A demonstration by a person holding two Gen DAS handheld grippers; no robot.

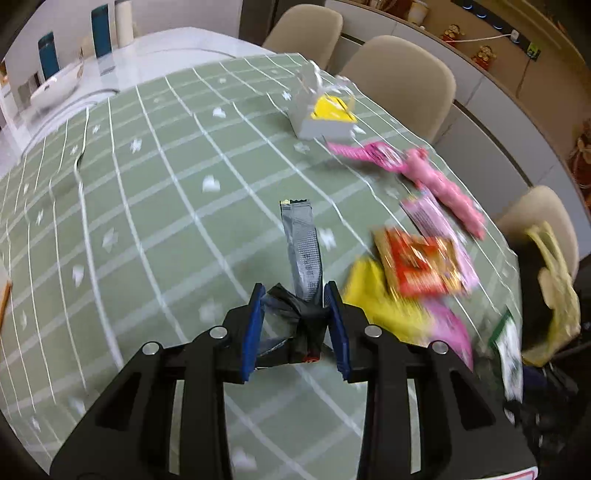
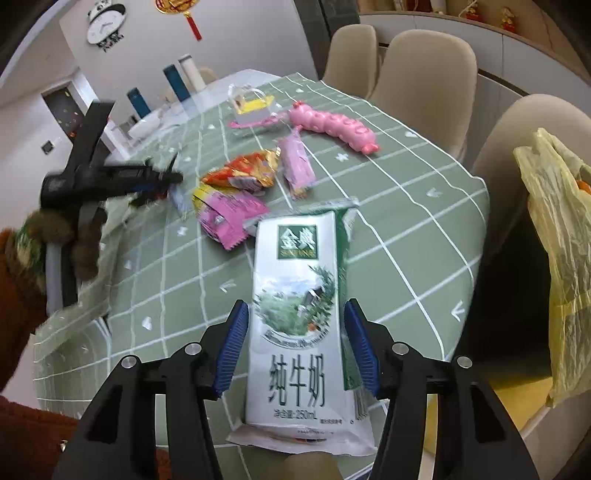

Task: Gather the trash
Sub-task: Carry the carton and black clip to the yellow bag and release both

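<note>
My left gripper is shut on a grey and black wrapper and holds it above the green checked tablecloth. My right gripper is shut on a white and green milk carton held over the table. On the cloth lie a red and gold packet, pink wrappers, a yellow wrapper, a pink caterpillar toy and a small open box with a yellow inside. A yellow plastic bag hangs open at the table's right edge.
Beige chairs stand along the table's far right side. Blue bottles and a white bowl sit on the white tabletop at the far end. The left gripper also shows in the right wrist view.
</note>
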